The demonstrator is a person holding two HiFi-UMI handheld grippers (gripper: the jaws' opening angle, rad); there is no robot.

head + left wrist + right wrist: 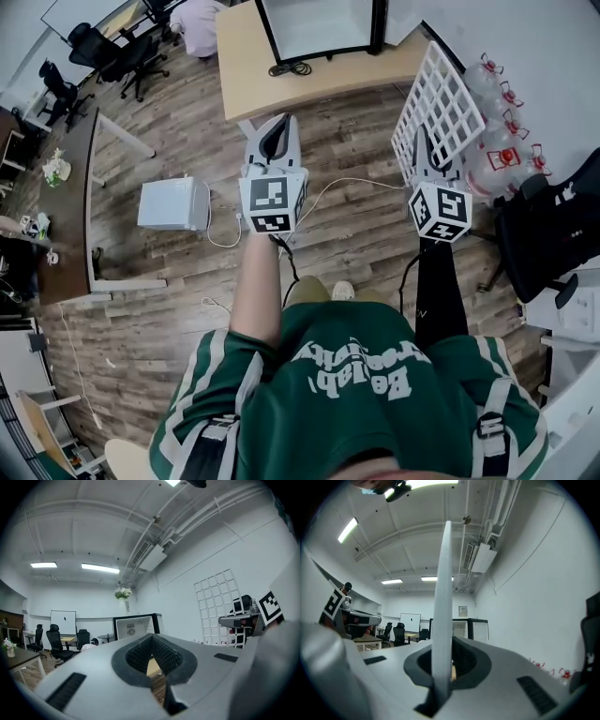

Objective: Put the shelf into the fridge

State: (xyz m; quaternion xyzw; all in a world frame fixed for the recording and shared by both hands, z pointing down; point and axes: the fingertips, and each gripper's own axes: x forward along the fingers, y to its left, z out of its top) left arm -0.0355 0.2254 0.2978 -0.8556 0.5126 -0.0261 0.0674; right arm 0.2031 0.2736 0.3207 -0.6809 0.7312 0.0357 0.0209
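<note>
Right gripper view shows the shelf [443, 597] upright and edge-on, its lower edge clamped in my right gripper [422, 145]. I judge it is held vertical for carrying to the fridge [323, 28] ahead. My left gripper [277, 131] is closed and empty.

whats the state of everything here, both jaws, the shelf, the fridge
left gripper: jaws together, nothing between them
right gripper: jaws shut on the shelf's edge
shelf: held upright on edge, off the floor, not yet in the fridge
fridge: door appears swung open, inside showing
</note>
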